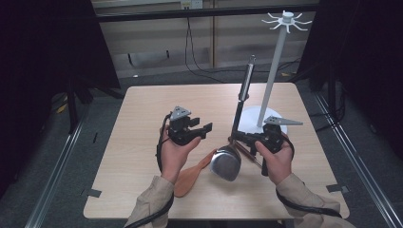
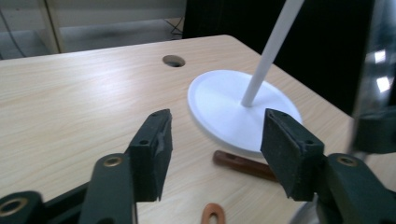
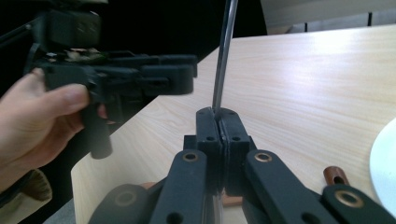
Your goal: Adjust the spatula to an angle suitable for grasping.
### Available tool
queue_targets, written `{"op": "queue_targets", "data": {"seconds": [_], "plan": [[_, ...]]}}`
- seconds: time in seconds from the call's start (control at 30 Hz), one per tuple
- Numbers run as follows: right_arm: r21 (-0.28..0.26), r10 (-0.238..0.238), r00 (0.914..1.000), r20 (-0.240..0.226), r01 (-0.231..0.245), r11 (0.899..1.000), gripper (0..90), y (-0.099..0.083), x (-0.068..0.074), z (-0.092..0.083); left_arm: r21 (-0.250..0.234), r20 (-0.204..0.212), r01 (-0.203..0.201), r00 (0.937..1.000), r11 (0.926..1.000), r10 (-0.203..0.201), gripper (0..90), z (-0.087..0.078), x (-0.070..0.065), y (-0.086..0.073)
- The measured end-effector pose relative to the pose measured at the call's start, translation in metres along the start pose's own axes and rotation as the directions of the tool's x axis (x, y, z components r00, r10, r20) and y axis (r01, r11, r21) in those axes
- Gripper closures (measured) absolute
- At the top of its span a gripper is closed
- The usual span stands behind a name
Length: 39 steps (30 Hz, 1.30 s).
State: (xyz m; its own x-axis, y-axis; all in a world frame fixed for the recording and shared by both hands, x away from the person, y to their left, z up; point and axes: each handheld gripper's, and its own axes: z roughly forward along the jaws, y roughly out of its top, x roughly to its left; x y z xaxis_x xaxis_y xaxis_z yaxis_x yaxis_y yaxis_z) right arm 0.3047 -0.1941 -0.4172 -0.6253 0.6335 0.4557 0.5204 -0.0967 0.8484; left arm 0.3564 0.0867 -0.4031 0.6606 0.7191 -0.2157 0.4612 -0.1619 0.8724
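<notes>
The right claw was clamped on the thin metal shaft of a ladle, its two black jaws pressed flat together around the stem in the right gripper view. From that grip the ladle's handle rose up and away from the claw, slightly tilted, while the shiny bowl hung below and to the left of the claw, resting on or just above the table; which of the two could not be told.

The left claw stood apart with nothing between its jaws. It hovered to the left of the ladle, well clear of the shaft, with its jaws pointing toward the right claw.

Ahead of the left claw, beyond its open jaws, lay the round white base of a utensil stand, its white pole slanting upward. Just in front of that claw's right jaw, a brown wooden handle lay on the table, touching the edge of the base. Below and between both claws, a brown wooden spatula lay flat, its handle running under the ladle's bowl.
</notes>
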Motion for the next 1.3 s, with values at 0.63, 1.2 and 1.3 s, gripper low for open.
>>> {"op": "queue_targets", "data": {"seconds": [0.63, 1.2, 1.3], "plan": [[-0.039, -0.100, 0.9944, -0.037, 0.098, 0.994, 88.5, 0.011, -0.007, -0.024, 0.104, -0.084, 0.029, 0.9963, 0.9941, -0.021, 21.0, 0.002, 0.025, -0.039], [-0.099, -0.160, 0.9870, -0.012, 0.158, 0.982, 88.5, 0.036, -0.014, -0.049, 0.163, -0.081, 0.032, 0.9965, 0.9861, -0.019, 16.9, 0.010, 0.026, -0.049], [-0.106, -0.166, 0.9861, -0.009, 0.164, 0.981, 88.5, 0.040, -0.013, -0.052, 0.167, -0.078, 0.030, 0.9968, 0.9855, -0.017, 16.8, 0.011, 0.026, -0.050]]}}
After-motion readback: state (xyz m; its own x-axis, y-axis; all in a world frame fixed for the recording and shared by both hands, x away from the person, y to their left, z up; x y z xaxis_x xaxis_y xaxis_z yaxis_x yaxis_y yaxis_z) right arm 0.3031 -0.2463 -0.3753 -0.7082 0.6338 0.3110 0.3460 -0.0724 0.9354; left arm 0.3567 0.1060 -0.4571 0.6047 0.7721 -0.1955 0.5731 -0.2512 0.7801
